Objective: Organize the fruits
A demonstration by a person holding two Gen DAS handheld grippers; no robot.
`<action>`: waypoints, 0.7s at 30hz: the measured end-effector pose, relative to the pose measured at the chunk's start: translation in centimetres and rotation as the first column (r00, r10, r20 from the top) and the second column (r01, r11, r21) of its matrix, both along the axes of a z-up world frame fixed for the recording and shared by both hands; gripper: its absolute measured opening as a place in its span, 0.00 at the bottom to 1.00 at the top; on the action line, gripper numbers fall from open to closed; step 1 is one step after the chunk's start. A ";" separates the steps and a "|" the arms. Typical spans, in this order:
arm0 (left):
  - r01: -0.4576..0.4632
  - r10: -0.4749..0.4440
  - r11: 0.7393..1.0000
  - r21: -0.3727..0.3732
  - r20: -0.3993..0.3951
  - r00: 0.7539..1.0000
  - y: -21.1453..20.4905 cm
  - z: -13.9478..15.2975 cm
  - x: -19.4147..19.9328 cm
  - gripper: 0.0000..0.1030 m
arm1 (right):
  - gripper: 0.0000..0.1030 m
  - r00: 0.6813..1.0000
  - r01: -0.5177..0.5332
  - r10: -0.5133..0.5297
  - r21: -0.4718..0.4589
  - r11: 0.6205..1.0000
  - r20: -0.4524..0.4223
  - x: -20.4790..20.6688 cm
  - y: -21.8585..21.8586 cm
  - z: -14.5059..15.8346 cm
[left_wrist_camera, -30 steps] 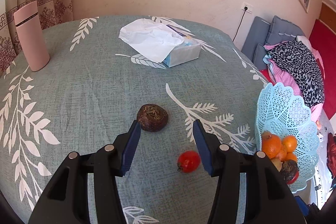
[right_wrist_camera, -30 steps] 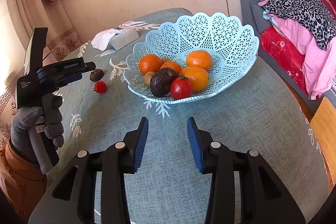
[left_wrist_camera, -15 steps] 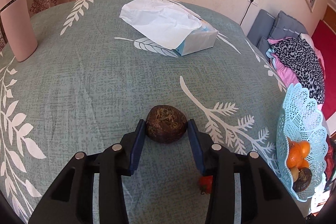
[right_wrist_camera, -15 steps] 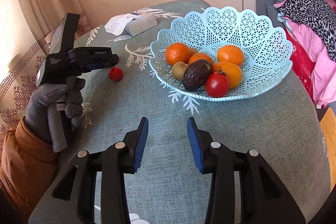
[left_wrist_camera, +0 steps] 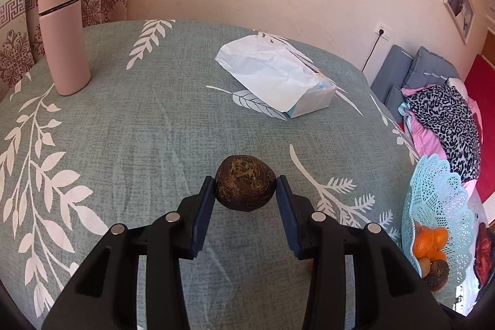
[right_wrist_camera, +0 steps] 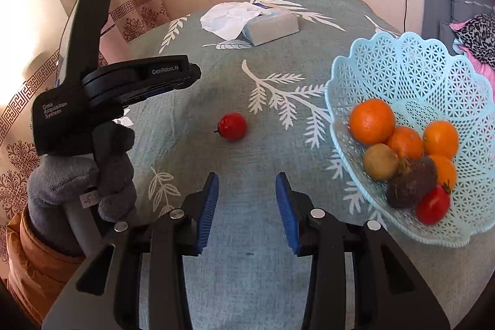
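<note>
Left tongs point(left_wrist_camera: 245, 195) pinch the dark brown wrinkled fruit point(left_wrist_camera: 245, 187), blue pads touching both its sides; the jaws have just been closing onto it. The fruit looks a little clear of the desk point(left_wrist_camera: 130, 129), though whether it's lifted is hard to tell. The grip sits at the fruit's widest part, likely so it won't roll out on the way over.

Right tongs point(right_wrist_camera: 247, 200) are partly spread with nothing between them, hovering over bare cloth and aimed toward the red fruit point(right_wrist_camera: 232, 126), which lies alone on the desk between the left tool and the basket. Probably lining up for that one next.

The light blue lattice basket point(right_wrist_camera: 411, 76) stands at the right side of the desk and holds oranges point(right_wrist_camera: 372, 121), a kiwi-like fruit, another dark fruit and a red one, so it's clearly the collection spot. Two loose fruits left to go in.
</note>
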State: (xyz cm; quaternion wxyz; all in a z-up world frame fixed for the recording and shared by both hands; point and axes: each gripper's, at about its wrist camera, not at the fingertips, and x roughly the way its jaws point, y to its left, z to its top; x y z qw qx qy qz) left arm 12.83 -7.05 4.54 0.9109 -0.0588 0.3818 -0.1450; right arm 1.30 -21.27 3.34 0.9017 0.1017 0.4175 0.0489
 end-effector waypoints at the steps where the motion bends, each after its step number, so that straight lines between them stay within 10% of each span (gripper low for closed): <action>1: -0.004 0.004 1.000 -0.002 0.004 1.000 0.2 0.1 0.0 0.40 | 0.39 1.000 -0.005 0.005 -0.006 1.000 -0.003 0.8 0.2 -0.2; 21: -0.034 0.034 0.999 -0.041 0.001 0.999 1.5 0.3 0.2 0.40 | 0.30 1.000 -0.017 0.016 -0.090 0.996 -0.017 6.5 2.4 -1.2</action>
